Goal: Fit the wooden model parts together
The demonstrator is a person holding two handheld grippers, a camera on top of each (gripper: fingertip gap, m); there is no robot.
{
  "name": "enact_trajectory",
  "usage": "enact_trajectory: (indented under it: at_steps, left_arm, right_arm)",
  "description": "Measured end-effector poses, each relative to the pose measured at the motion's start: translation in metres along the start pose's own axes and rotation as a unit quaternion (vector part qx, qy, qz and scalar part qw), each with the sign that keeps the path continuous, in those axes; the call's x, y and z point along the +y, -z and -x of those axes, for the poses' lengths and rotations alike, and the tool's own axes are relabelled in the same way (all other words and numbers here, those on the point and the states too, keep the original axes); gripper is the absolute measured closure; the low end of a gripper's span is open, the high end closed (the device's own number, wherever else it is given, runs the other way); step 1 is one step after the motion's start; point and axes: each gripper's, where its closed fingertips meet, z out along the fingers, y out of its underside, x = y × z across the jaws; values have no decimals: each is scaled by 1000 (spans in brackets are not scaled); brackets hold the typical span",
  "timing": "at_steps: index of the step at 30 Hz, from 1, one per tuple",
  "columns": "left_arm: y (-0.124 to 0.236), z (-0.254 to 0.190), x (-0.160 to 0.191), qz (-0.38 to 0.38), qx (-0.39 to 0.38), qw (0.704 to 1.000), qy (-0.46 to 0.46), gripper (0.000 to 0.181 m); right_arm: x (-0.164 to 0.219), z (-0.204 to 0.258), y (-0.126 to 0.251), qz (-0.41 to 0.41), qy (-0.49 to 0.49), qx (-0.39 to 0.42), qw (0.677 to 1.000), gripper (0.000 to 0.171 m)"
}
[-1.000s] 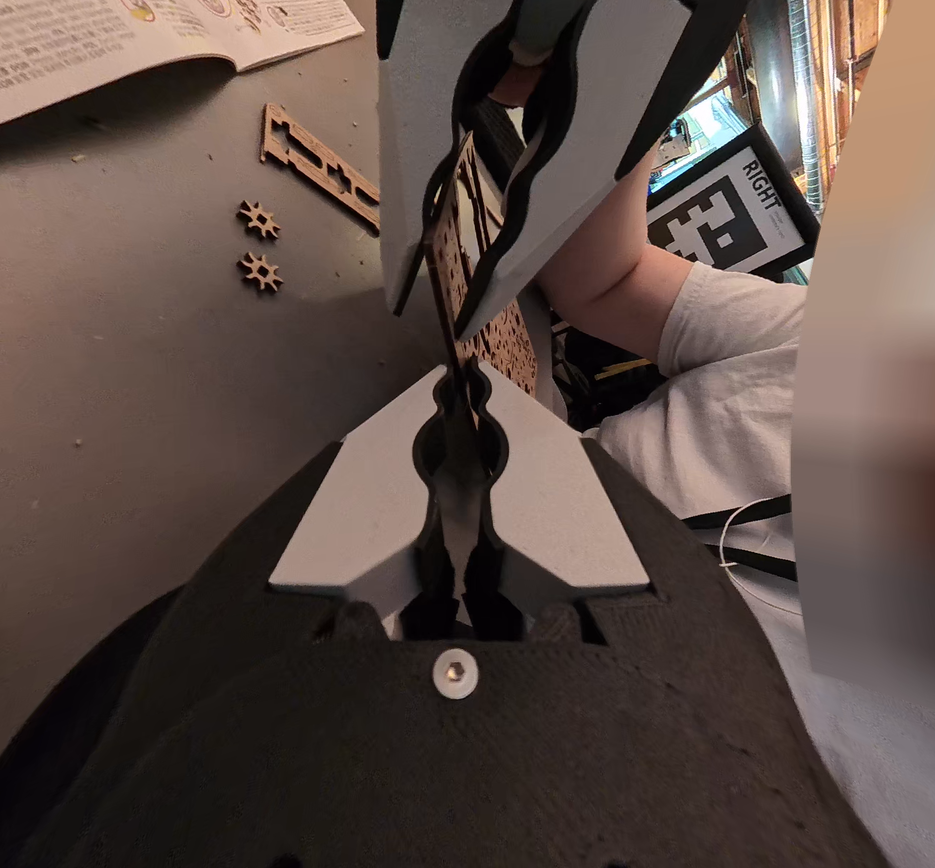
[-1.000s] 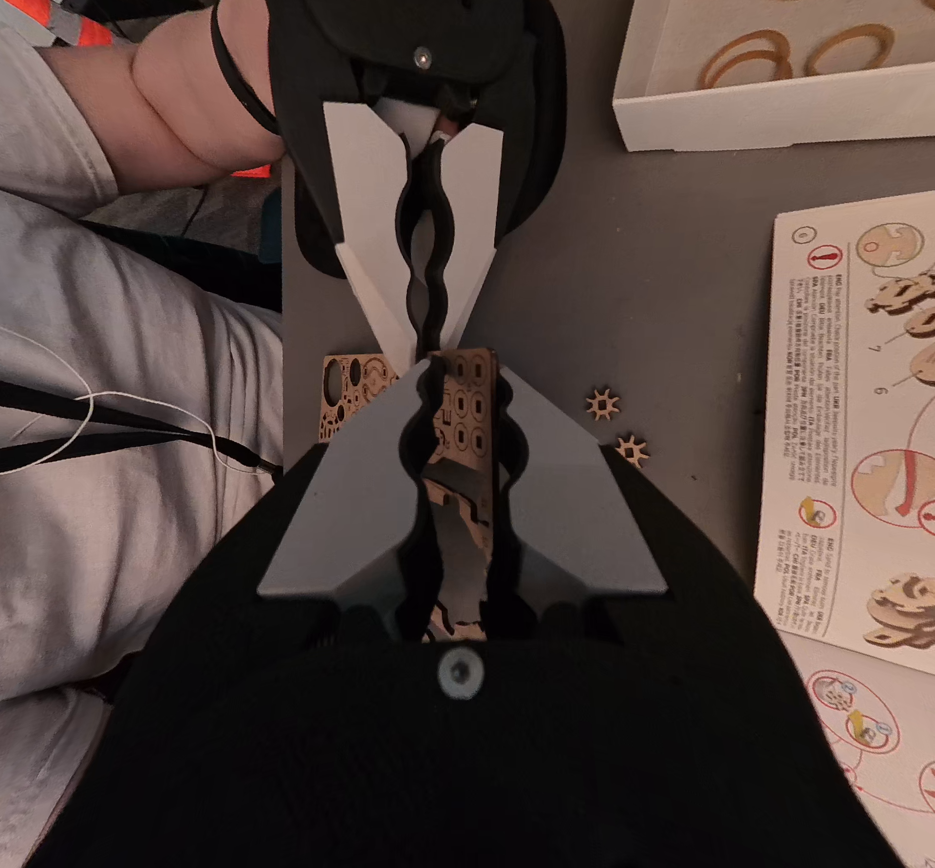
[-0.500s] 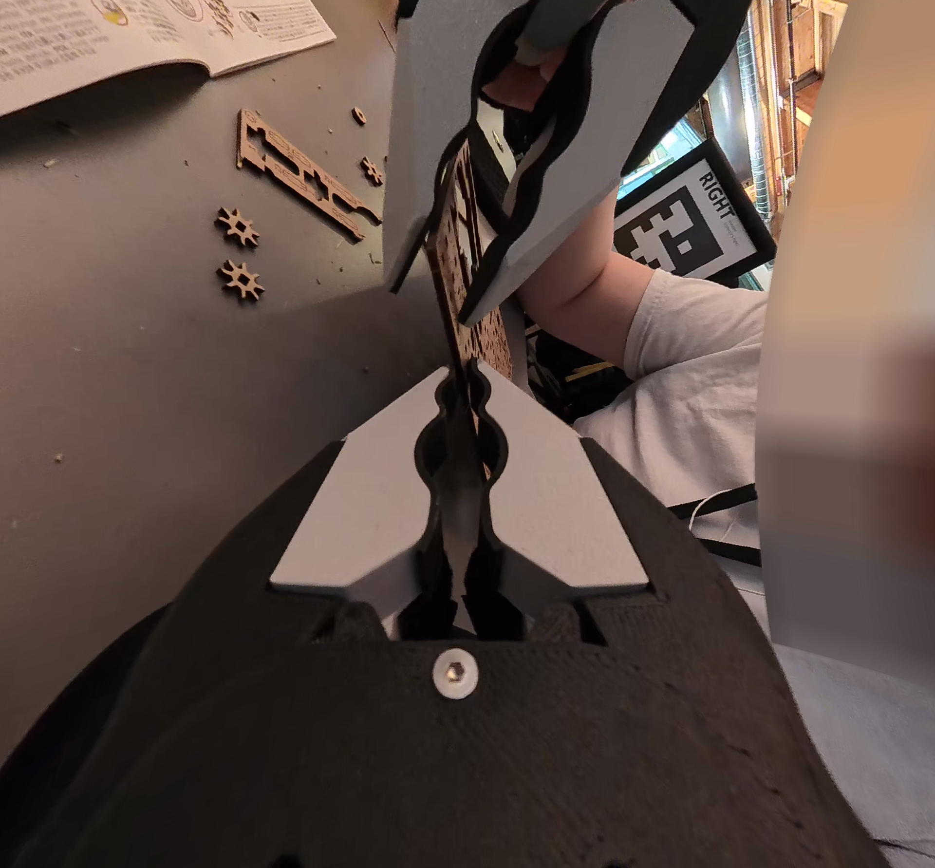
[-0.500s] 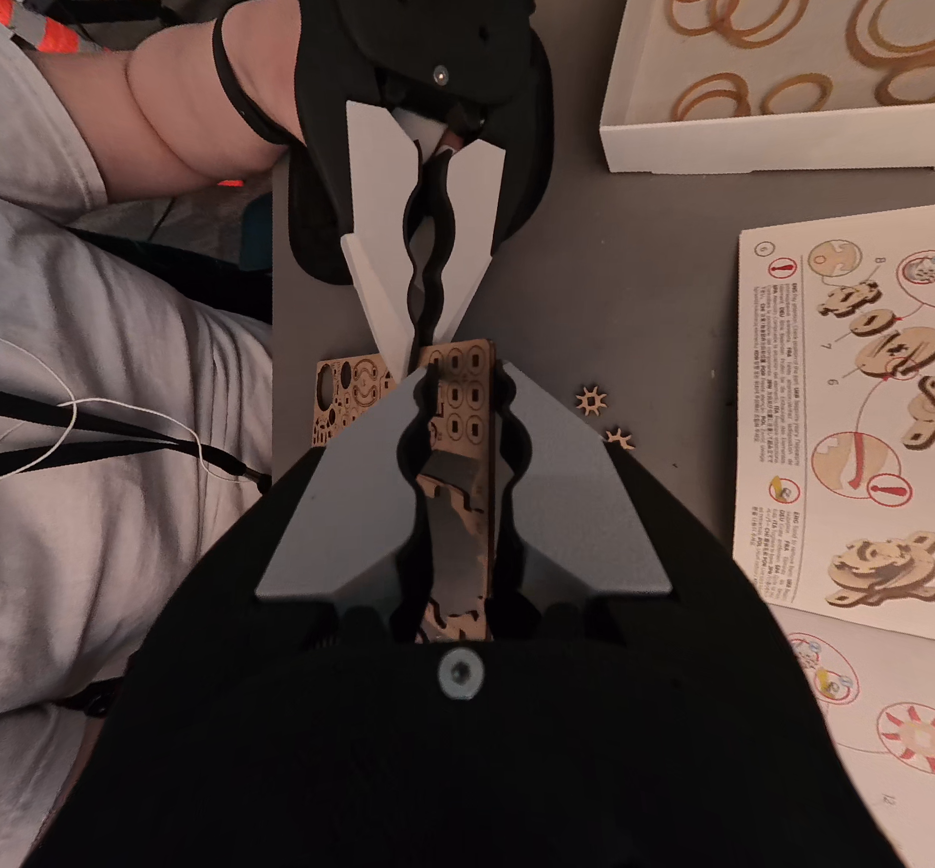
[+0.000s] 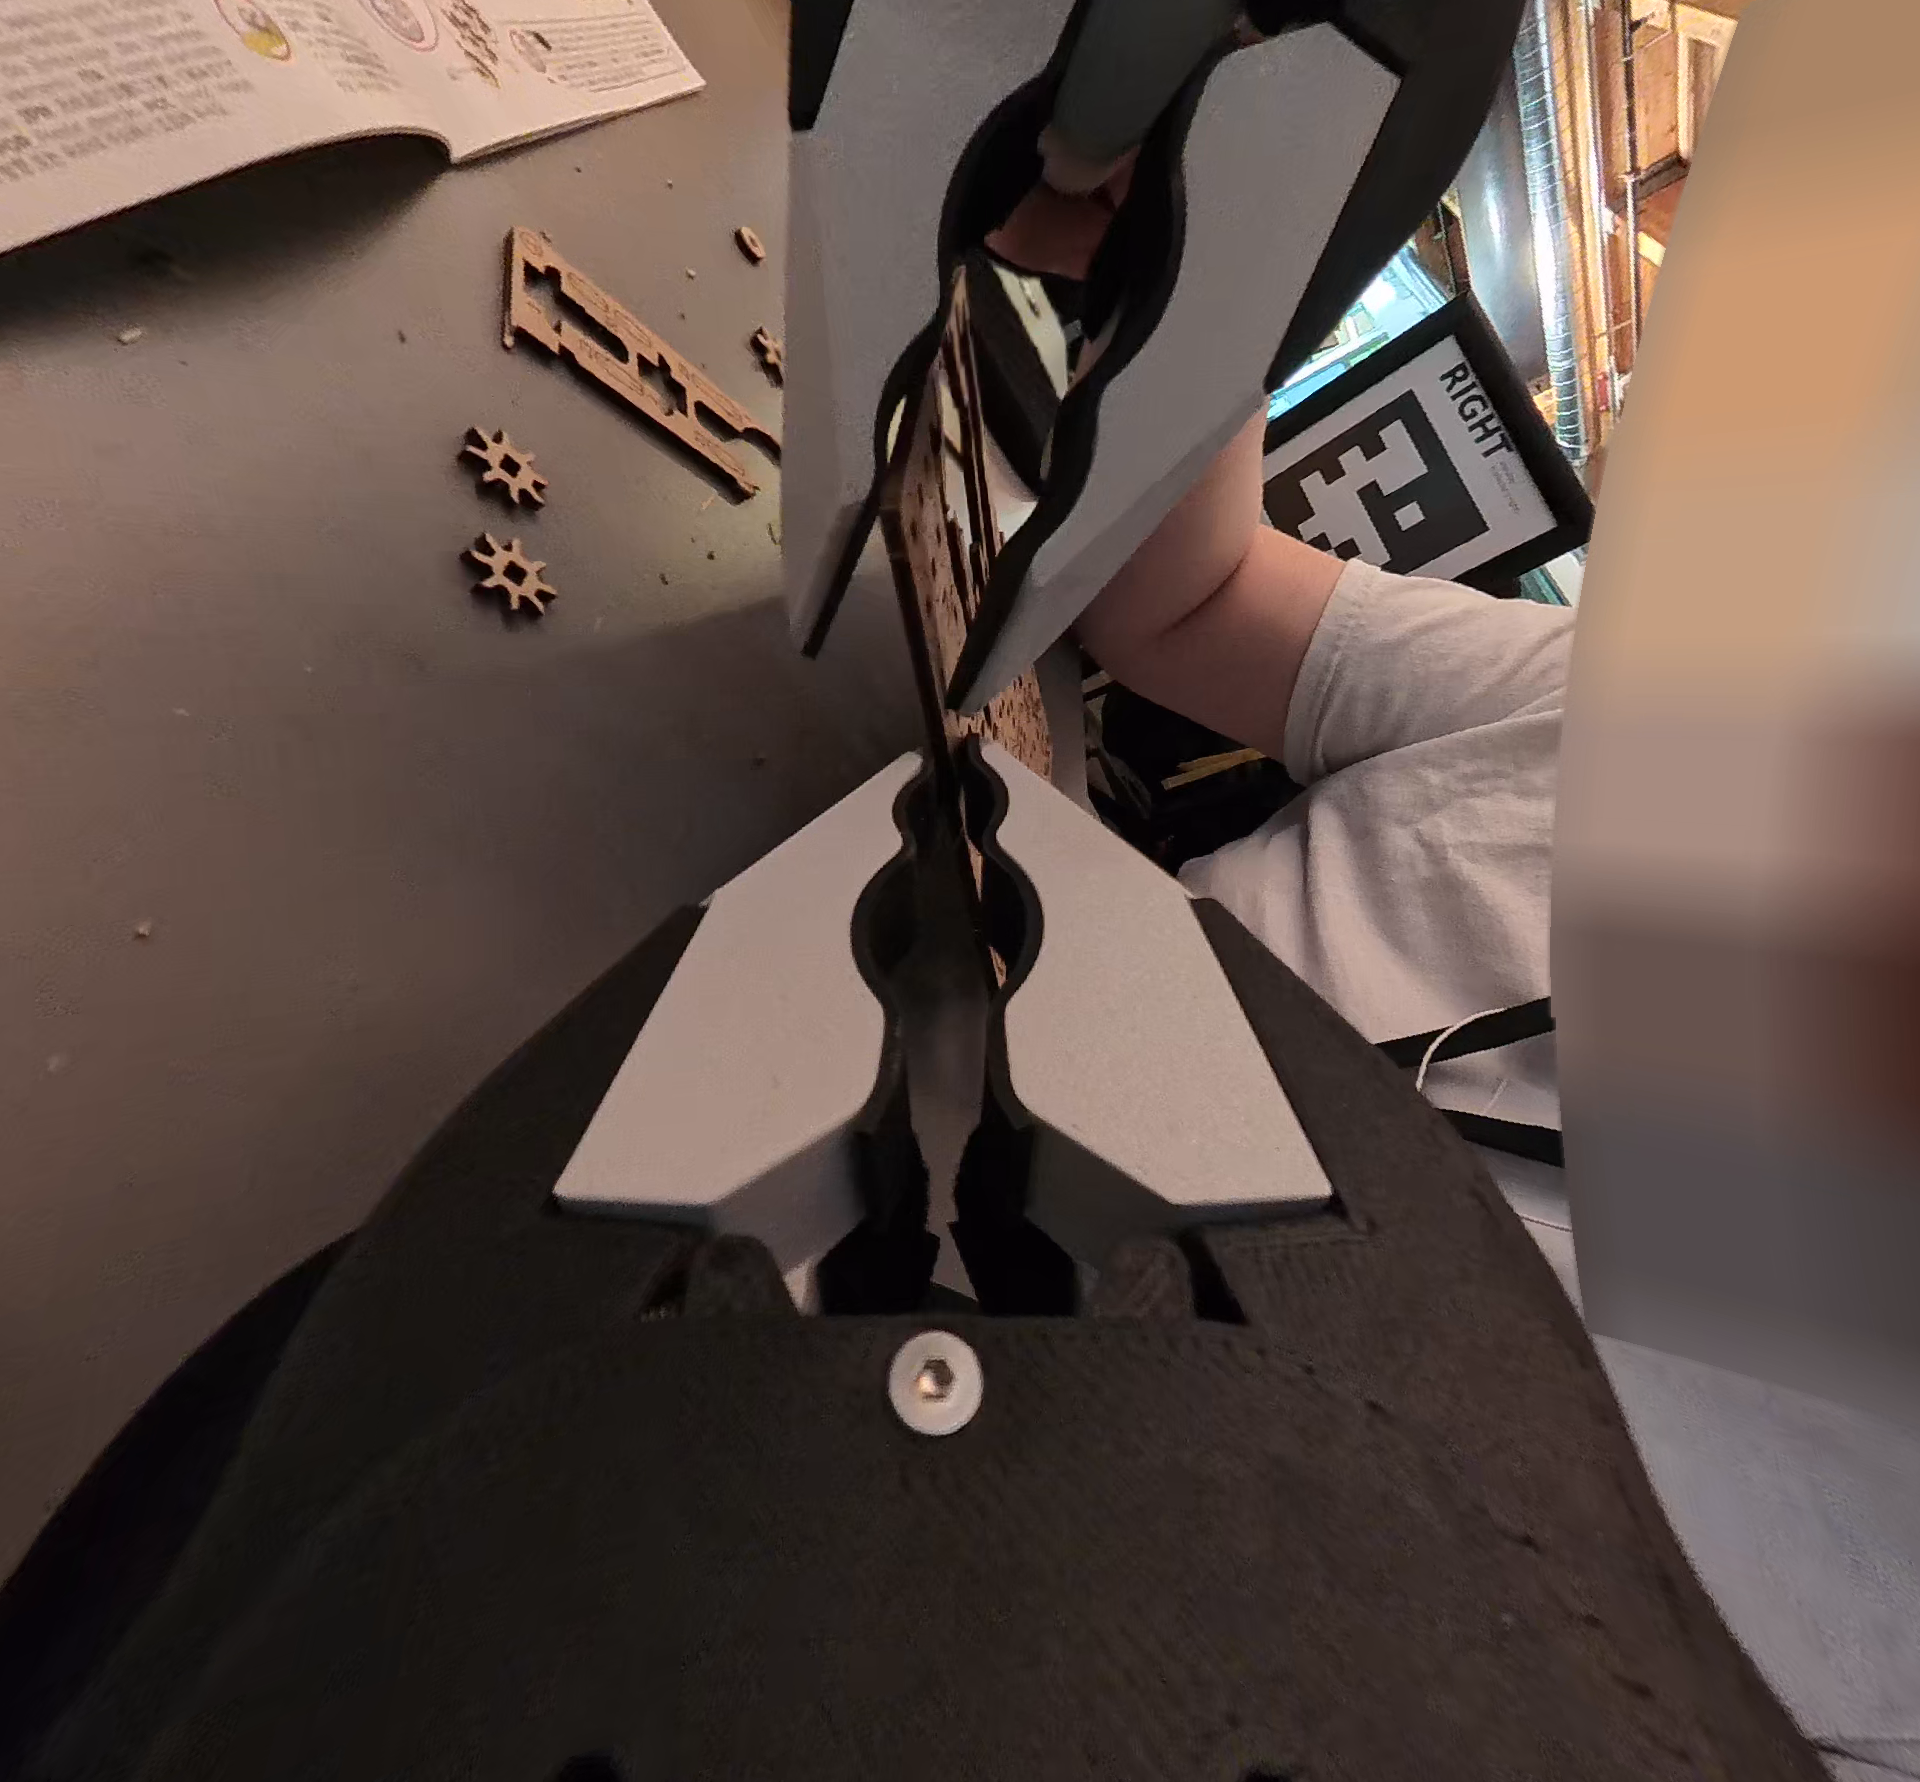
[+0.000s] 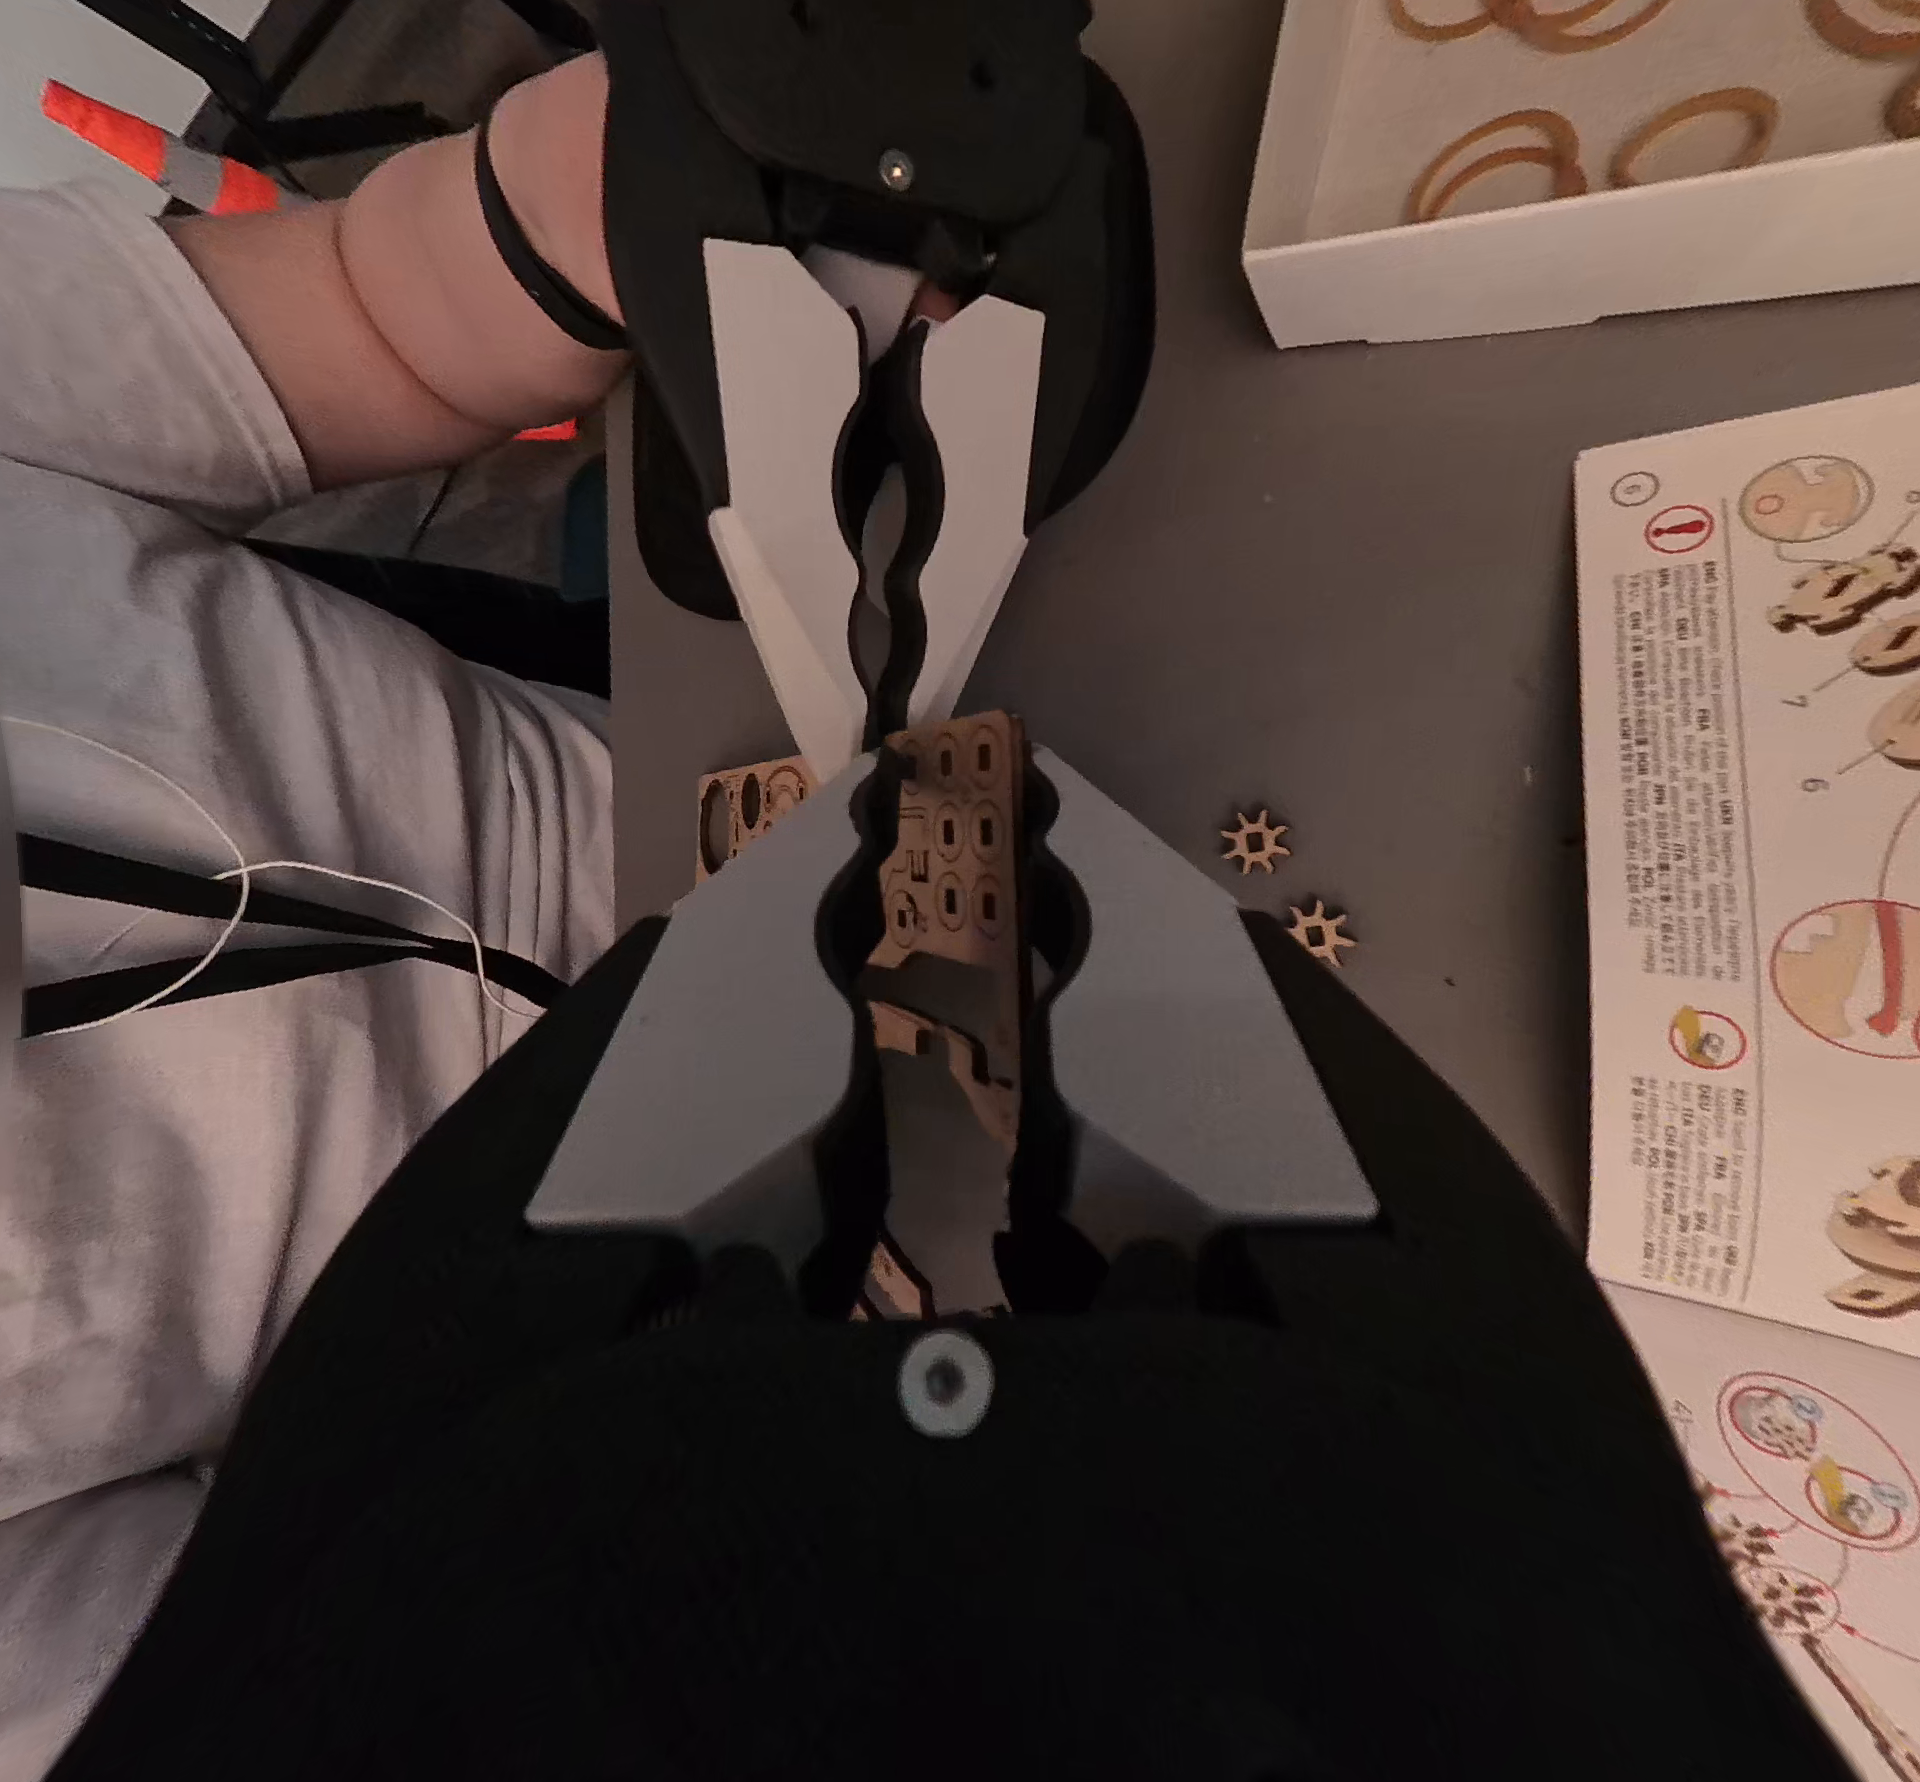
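Note:
A thin laser-cut wooden sheet (image 6: 956, 839) with oval cut-outs is held in the air between both grippers. My right gripper (image 6: 956, 766) is shut on it across its width, and its face shows between the fingers. My left gripper (image 5: 951, 761) is shut on the sheet's thin edge (image 5: 940, 537), fingers nearly together. In the left wrist view the right gripper (image 5: 883, 672) comes down from above, tip to tip with mine. In the right wrist view the left gripper (image 6: 883, 724) pinches the sheet's far corner. Two small wooden gears (image 5: 504, 517) and a long slotted wooden strip (image 5: 634, 371) lie on the table.
The grey table (image 6: 1299, 589) also holds an open instruction booklet (image 6: 1766, 849) and a white box of wooden rings (image 6: 1558, 122). More wooden sheet (image 6: 748, 807) shows left of my right finger. The person's arm and white shirt (image 5: 1403, 797) are close by. A framed black-and-white marker (image 5: 1403, 475) stands behind.
Both grippers have kept their hold on the sheet. The pair has swung slightly over the table, so the booklet, gears and box sit a little differently in view.

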Motion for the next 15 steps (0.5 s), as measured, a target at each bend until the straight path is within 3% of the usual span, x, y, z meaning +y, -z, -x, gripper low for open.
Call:
enact_trajectory:
  at_steps: [1, 15]
  left_arm:
    - [0, -2, 0, -1, 5, 1000, -1, 180]
    - [0, -3, 1, -5, 2, 1000, -8, 181]
  right_arm:
    - [-1, 1, 1, -3, 2, -3, 1000, 152]
    - [-1, 2, 1, -2, 13, -22, 1000, 155]
